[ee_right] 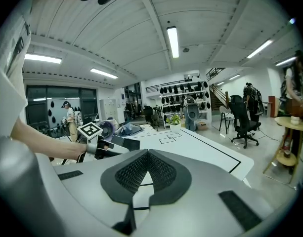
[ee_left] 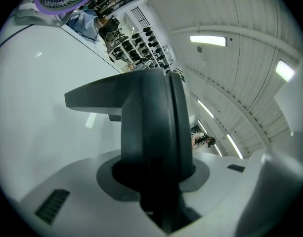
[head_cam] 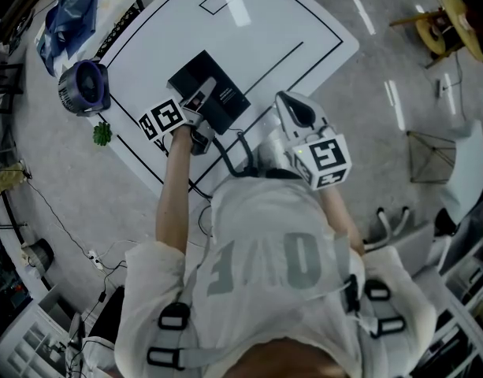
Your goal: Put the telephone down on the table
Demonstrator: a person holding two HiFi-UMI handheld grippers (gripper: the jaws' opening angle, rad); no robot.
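Observation:
The black telephone (head_cam: 213,91) lies on the white table (head_cam: 304,30), with its black cord (head_cam: 228,154) trailing toward the person. My left gripper (head_cam: 195,126) reaches onto the phone's near edge, its marker cube just to the left. In the left gripper view a dark grey part of the telephone (ee_left: 151,122) fills the space between the jaws, and the left gripper (ee_left: 158,191) is shut on it. My right gripper (head_cam: 298,115) hovers off the table's near right edge. In its own view the right gripper (ee_right: 148,154) has its black pads together with nothing between them.
A purple fan (head_cam: 85,87) and a small green plant (head_cam: 103,134) stand at the table's left edge. A blue cloth (head_cam: 72,14) lies at the far left. On the floor at the right are a yellow stool (head_cam: 454,10) and a wire frame (head_cam: 426,157).

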